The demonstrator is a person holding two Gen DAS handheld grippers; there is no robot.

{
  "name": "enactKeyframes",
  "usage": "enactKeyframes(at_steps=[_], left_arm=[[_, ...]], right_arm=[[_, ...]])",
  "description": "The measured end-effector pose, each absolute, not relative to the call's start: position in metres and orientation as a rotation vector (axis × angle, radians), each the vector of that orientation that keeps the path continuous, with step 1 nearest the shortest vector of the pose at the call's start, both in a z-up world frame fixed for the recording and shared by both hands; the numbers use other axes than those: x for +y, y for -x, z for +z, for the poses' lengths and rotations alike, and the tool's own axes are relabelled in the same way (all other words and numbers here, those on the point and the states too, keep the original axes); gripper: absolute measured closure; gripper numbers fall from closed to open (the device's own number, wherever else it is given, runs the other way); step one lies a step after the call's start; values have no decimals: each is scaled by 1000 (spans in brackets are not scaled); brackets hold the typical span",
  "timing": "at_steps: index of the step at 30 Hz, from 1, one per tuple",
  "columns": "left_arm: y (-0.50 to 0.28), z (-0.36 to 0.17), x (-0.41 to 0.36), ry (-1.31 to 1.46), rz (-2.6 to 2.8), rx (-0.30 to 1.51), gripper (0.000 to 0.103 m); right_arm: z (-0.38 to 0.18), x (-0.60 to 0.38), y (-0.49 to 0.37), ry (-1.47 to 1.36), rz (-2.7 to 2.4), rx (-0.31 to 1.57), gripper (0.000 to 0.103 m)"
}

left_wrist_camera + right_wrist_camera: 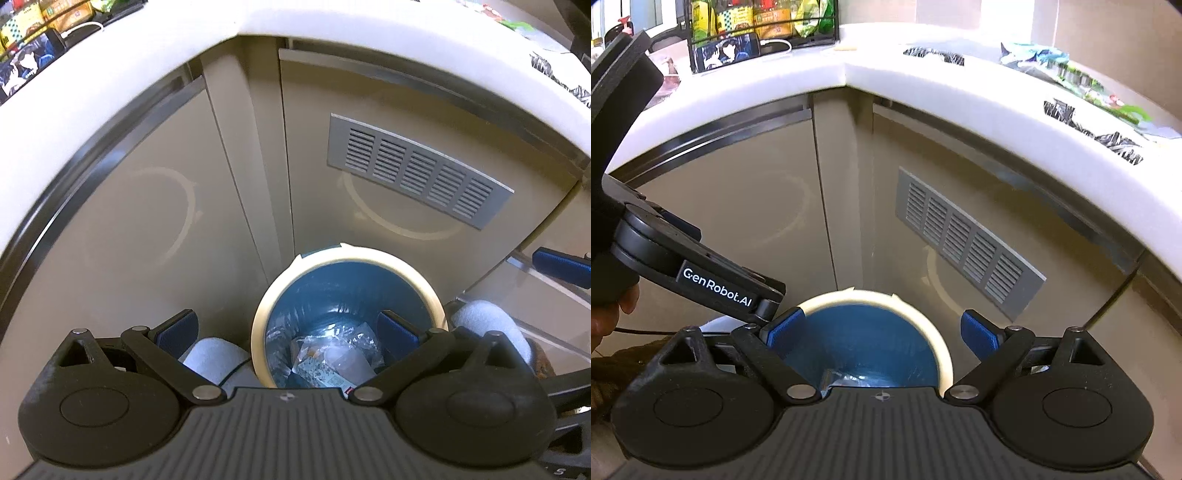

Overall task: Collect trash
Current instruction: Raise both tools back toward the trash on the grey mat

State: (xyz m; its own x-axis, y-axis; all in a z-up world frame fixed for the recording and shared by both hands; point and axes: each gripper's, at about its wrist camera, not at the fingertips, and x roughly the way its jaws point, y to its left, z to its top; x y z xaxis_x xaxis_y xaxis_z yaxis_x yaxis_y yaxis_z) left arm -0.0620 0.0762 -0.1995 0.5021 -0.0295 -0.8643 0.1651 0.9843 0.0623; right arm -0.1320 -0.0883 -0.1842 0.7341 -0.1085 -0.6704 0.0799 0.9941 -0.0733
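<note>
Trash point(332, 358): clear wrappers and a printed packet already lie in the blue-lined bin point(351, 258) on the floor at the cabinet corner. Left tool point(288, 330) and right tool point(882, 332) both spread wide, empty, above it. Packets point(1071, 77) remain on the tabletop point(960, 96), so probably more to collect.

Left gripper point(288, 332): matt black plastic arms, ribbed grey body, bright metal pivot pins; fingers point(397, 326) faced with blue textured pads. Right gripper point(882, 332): same finish. Bin point(428, 291): smooth cream plastic rim, lined with a glossy, wrinkled blue plastic bag point(332, 291) holding clear crinkled film wrappers point(332, 354). Cabinet doors point(147, 221): glossy beige panels, reflective. Vent grille point(417, 170): matt grey, slotted. Countertop point(923, 88): smooth white, rounded edge.
</note>
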Motion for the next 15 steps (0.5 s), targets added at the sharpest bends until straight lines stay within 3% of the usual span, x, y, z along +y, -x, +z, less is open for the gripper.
enactKeyframes(at_steps=[5,11,15], left_arm=[[53,-173,86,-82,-108,1014,0],[37,-107,95,-26,-90,853,0],[17,-65,94,7,-84,749,0]], right_arm=[[-156,-96,137,41,-121,627,11],[-95,-122,133,-5,-181,405,10],[-60,-153,106,8,-247,282,5]])
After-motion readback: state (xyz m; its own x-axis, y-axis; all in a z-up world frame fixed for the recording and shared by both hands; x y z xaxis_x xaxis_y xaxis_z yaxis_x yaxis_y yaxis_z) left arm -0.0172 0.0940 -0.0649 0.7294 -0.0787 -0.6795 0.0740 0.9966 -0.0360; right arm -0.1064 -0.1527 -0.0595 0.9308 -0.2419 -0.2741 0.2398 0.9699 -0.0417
